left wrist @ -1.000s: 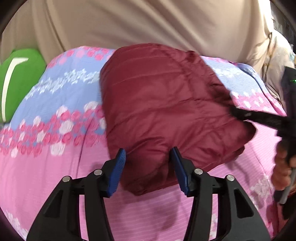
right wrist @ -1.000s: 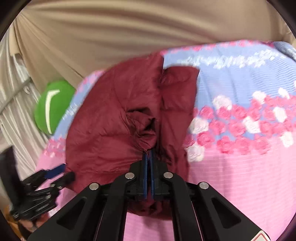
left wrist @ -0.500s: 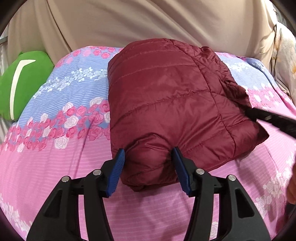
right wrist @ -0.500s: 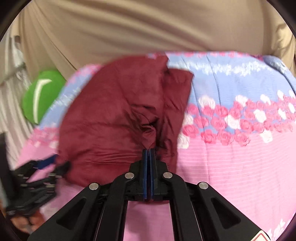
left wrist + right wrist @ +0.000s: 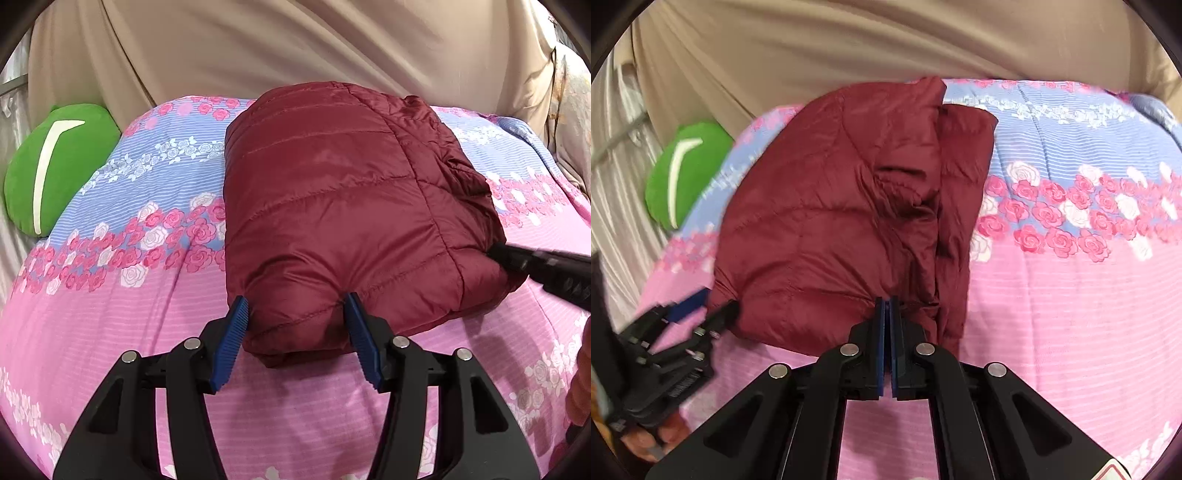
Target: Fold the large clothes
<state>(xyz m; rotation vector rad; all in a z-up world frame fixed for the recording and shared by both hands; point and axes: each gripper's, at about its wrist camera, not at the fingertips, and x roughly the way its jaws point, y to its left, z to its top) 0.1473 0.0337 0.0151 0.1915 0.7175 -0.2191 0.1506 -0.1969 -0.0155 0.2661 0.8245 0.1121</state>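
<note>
Burgundy quilted down jacket (image 5: 332, 206) lies folded into a compact block on the bed, on the pink and blue floral bedspread (image 5: 110, 295), roughly mid-bed. Green cushion (image 5: 55, 170) sits well apart at the far left edge.

Left gripper (image 5: 295, 332): jaws partly spread, straddling the near corner of the bundle. Puffy fabric fills the gap and touches both blue pads; whether they actually squeeze it I cannot tell.

Right gripper (image 5: 886, 332): jaws closed flat together, tips at the jacket's near right edge. No fabric visibly between the pads; it may be tucking or pressing.

Risks, as judged:
- Down fill is springy, so the fold may puff open once pressure comes off.
- The shell looks slick; a loose hold on the corner could slide off.
- On the right side a tucked flap (image 5: 964, 206) and bunched folds look loose, and a tug could pull them out and undo the stack.

Orientation: long axis runs from the grippers toward the far beige curtain (image 5: 295, 44); quilting seams cross it.
</note>
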